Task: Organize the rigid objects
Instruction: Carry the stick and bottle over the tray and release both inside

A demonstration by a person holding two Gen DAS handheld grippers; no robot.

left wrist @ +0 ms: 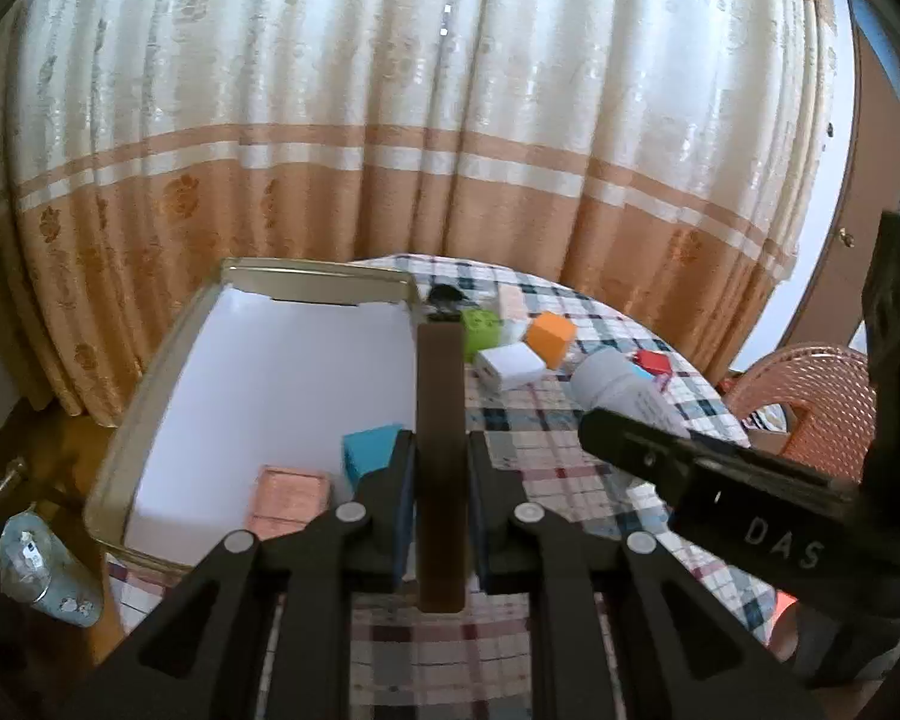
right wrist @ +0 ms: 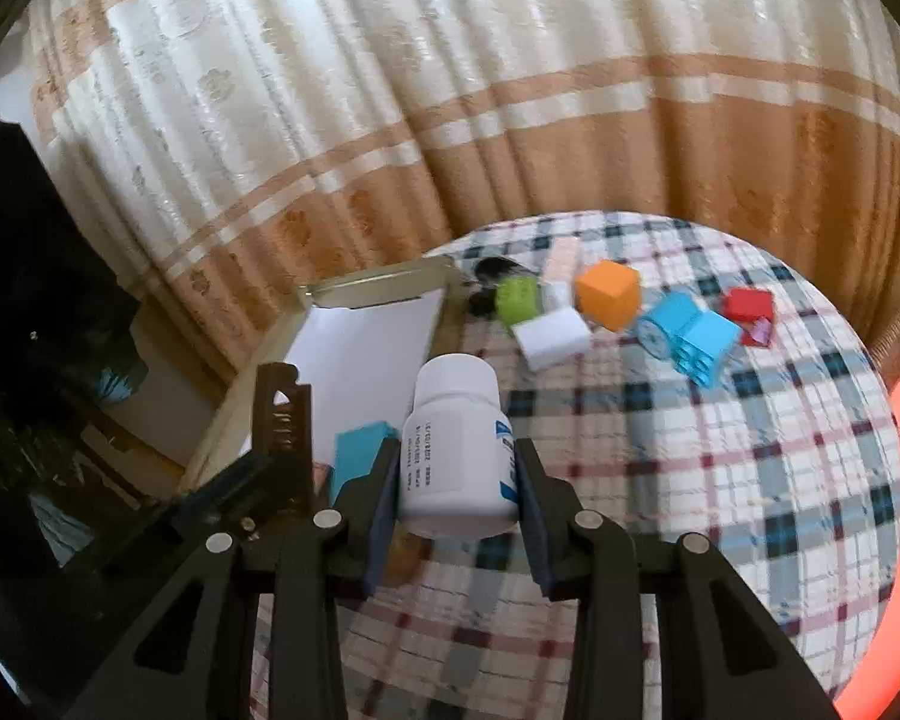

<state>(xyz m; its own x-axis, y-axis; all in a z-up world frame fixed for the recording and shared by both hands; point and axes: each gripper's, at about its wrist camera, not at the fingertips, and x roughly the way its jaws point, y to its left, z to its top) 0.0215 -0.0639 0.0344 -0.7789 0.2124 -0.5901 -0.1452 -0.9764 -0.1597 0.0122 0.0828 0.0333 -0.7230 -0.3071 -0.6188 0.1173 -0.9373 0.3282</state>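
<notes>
My left gripper (left wrist: pixel 441 456) is shut on a thin brown strip (left wrist: pixel 441 420) that stands on edge above the tray's right rim. In the right wrist view the same brown strip (right wrist: pixel 282 420) shows a toothed side. My right gripper (right wrist: pixel 457 468) is shut on a white pill bottle (right wrist: pixel 456 450), cap pointing away, held above the checked tablecloth (right wrist: pixel 720 480). The bottle (left wrist: pixel 618 387) also shows in the left wrist view. The white-lined tray (left wrist: pixel 150 408) holds a blue block (left wrist: pixel 372 450) and a pink block (left wrist: pixel 288 498).
Loose on the cloth beyond lie a green piece (right wrist: pixel 517 299), a white box (right wrist: pixel 552 337), an orange cube (right wrist: pixel 607 294), blue blocks (right wrist: pixel 687 336), a red piece (right wrist: pixel 747 305) and a black item (right wrist: pixel 492 270). A curtain hangs behind. An orange chair (left wrist: pixel 810 396) stands right.
</notes>
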